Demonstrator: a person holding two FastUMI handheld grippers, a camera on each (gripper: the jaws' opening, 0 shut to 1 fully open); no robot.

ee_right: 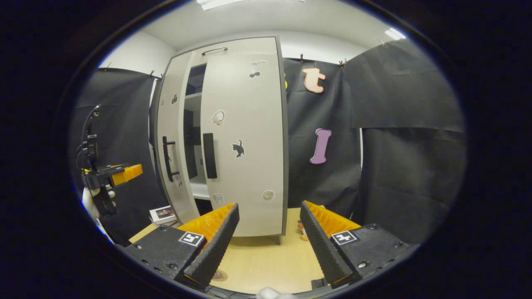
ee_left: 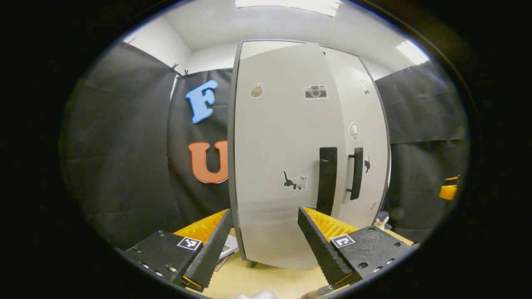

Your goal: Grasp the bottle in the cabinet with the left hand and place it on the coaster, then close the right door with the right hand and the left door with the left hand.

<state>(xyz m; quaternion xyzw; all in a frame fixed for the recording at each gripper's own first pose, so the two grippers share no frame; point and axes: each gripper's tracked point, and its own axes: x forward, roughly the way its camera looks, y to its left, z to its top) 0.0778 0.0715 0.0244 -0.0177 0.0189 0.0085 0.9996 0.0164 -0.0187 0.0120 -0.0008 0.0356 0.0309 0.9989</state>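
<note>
Black cloth walls; white ceiling with light panels; pale wooden tabletop

Left gripper was held level with its jaws apart and nothing between them. Right gripper likewise stood open and unloaded. In the right gripper view, a gloved hand gripped the left gripper's handle.

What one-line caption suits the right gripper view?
Open right gripper faces the cabinet: right door nearly shut, left door ajar, left gripper alongside.
</note>
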